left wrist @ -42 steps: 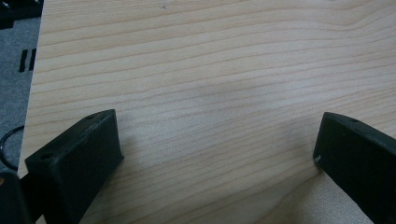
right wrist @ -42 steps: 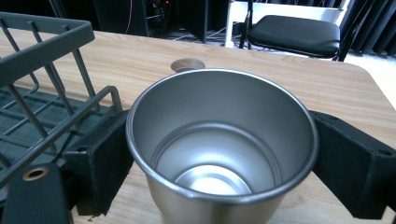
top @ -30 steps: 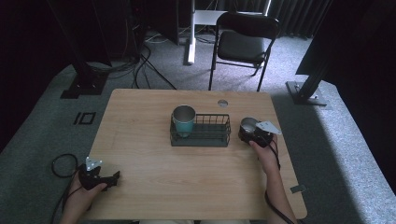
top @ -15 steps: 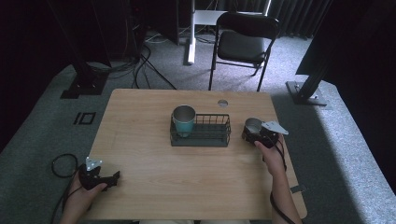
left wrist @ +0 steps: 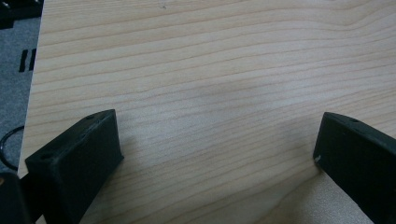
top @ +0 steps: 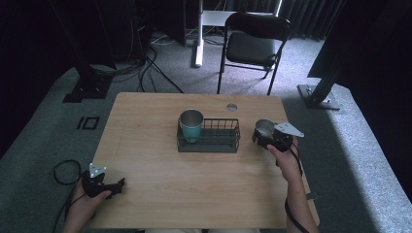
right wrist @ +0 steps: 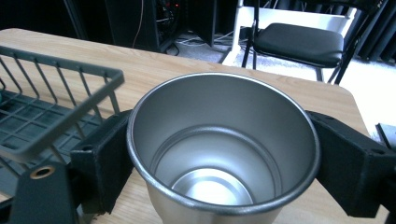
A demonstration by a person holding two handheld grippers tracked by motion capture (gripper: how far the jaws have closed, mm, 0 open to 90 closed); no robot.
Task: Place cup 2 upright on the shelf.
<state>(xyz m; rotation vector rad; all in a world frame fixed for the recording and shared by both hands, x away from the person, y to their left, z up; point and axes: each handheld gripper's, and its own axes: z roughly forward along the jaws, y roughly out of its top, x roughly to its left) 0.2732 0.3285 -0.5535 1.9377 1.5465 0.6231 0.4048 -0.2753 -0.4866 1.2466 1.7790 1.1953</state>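
Beside the wire basket (top: pixel 209 137), right tool (top: pixel 266 137) clamping a smooth steel cup (right wrist: pixel 224 140), left tool (top: pixel 115 184) spread wide over woodgrain table (left wrist: pixel 210 70)

My left hand-held gripper (left wrist: pixel 215 154) has its two black jaws spread wide apart, nothing between them. Under them lies the bare pale wood grain of the counter (left wrist: pixel 210 70). Past the counter's edge at upper left I see grey carpet (left wrist: pixel 14 79).
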